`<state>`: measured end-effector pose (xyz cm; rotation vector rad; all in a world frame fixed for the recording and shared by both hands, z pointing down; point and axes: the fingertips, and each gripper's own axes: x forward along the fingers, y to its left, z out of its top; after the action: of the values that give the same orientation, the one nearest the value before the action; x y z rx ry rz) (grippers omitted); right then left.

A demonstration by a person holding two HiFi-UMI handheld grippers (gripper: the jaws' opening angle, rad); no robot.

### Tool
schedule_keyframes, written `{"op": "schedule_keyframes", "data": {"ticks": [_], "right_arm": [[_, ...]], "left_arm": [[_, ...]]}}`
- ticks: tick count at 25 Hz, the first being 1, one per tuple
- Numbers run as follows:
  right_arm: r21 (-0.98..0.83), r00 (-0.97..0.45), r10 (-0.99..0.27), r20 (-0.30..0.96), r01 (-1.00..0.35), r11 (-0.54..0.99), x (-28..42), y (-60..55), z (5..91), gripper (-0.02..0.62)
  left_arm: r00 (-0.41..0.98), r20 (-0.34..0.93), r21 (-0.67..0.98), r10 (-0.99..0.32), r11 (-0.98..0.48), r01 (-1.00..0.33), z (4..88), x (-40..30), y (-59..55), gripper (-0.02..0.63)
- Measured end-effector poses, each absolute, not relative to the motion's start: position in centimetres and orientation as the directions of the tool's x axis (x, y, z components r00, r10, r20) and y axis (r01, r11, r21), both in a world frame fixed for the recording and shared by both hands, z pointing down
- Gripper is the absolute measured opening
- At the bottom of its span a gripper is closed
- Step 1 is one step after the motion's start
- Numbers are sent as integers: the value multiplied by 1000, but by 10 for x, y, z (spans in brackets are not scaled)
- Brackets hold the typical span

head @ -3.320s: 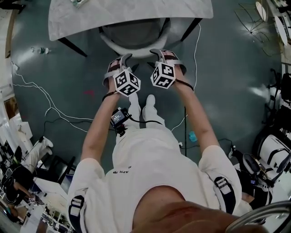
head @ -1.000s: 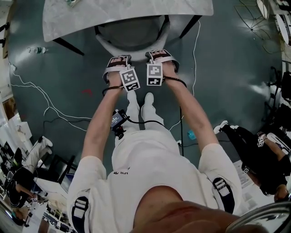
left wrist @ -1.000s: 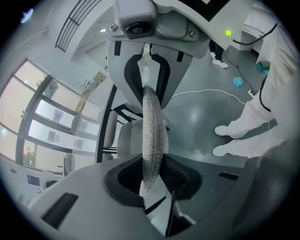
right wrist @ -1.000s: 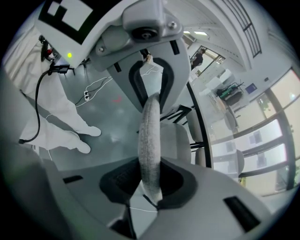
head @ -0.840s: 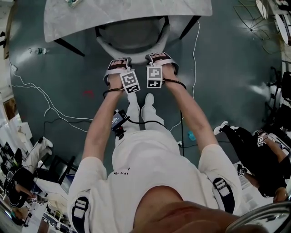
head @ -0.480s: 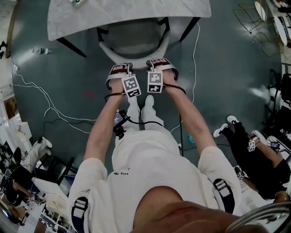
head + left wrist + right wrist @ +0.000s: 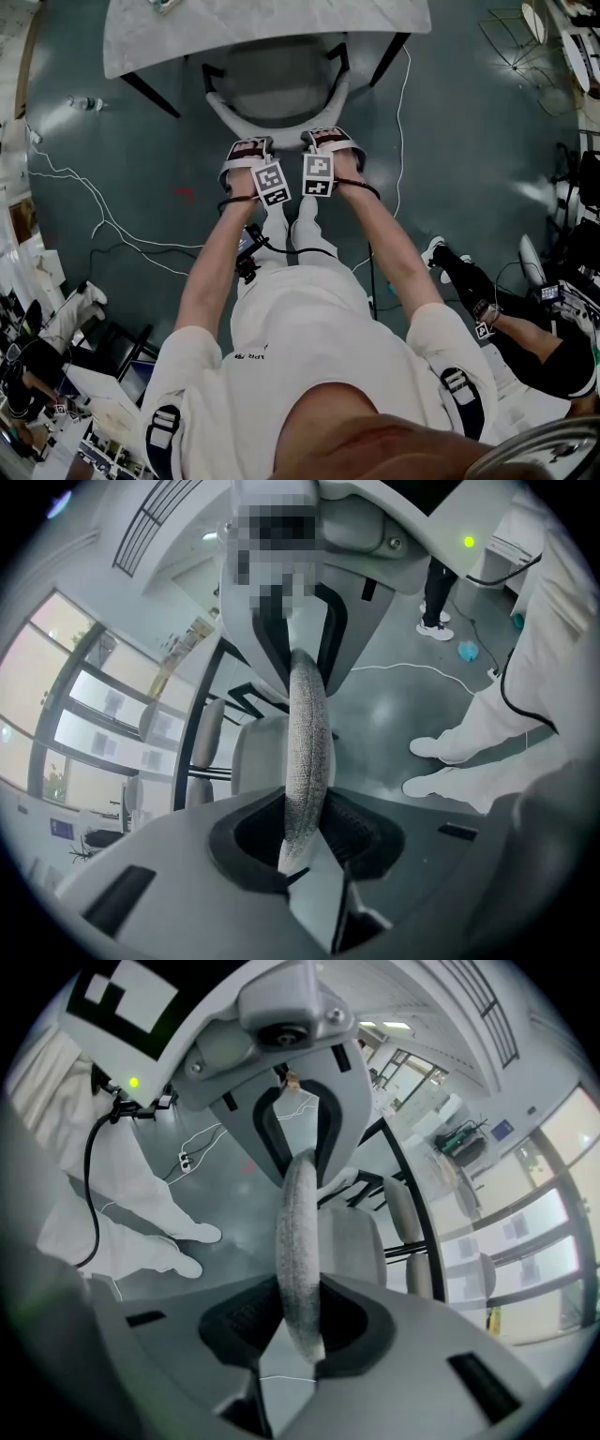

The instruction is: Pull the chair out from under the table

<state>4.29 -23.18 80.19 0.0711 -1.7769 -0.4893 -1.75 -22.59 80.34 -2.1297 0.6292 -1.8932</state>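
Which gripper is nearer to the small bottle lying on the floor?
Left. The left gripper holds the chair backrest on the side toward the bottle; the right gripper holds the same backrest farther from it.

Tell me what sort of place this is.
Probably an office or lab workspace: cables trail over the floor, a cluttered desk stands at the edge, and glazed walls show beyond the table and chair.

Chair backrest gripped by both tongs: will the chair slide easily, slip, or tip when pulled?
Probably grips well: the backrest rim of the chair looks fabric-covered and is clamped in the left tongs and right tongs. Likely slides, not rolls: straight dark legs, smooth floor. Pulled high up, it might tilt back.
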Motion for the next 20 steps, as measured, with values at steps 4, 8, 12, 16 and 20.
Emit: {"op": "schedule_keyframes", "data": {"ticks": [4, 8, 12, 16, 20], "right_arm": [[353, -267, -295, 917, 204, 913, 43, -219, 801, 97], [349, -269, -292, 918, 197, 916, 44, -208, 797, 97], [350, -265, -294, 918, 199, 915, 48, -197, 797, 97], [346, -265, -290, 920, 200, 917, 50, -186, 798, 97], [339, -265, -283, 922, 200, 919, 50, -175, 797, 97]], "left_arm": [[77, 889, -435, -451, -885, -167, 802, -17, -214, 94], [75, 890, -432, -450, -884, -176, 799, -16, -204, 94], [72, 891, -430, -448, -885, -180, 799, -13, -193, 95], [75, 894, -424, -442, -888, -178, 800, -11, -182, 94], [74, 898, -416, -434, -892, -177, 800, -11, -171, 95]]}}
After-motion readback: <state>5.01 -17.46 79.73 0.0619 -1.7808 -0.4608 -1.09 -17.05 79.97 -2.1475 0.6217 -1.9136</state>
